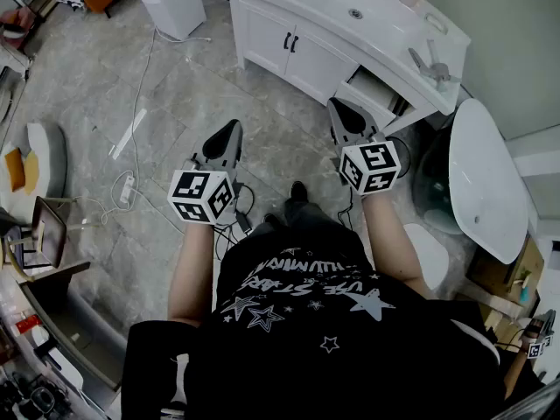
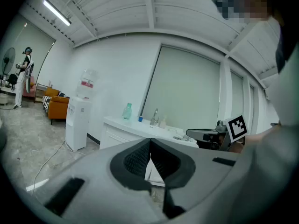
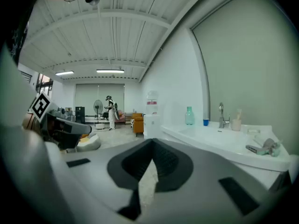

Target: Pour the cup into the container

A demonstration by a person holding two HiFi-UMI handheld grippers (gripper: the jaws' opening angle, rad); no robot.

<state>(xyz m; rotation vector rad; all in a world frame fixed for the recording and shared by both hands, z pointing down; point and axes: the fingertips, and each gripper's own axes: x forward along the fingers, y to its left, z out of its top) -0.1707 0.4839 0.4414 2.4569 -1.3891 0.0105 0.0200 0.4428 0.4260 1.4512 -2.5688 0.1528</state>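
Cup [image 3: 206,122] — the small blue one — stands at the back of the white counter [image 3: 219,141], between a green bottle [image 3: 189,116] and the tap [image 3: 221,115], well apart from both grippers. The person faces that counter from out on the floor, so the step in hand looks like the approach, with nothing picked up yet. Which vessel is meant as the container cannot be told: the bottle just beside the cup and a beige tumbler [image 3: 236,123] past the tap are both candidates.

The left gripper [image 2: 150,148] and the right gripper [image 3: 152,148] are held roughly level in front of the body, each with its jaws pressed together on nothing.

To do this well, the person would step in close and spread one gripper's jaws before they reach the cup. They would take it around the middle of its wall and keep it upright while lifting. The free gripper could steady the receiving vessel. If that is the bottle, its narrow neck would probably call for a slow tilt with the cup's lip right over the opening — otherwise liquid may run onto the counter.
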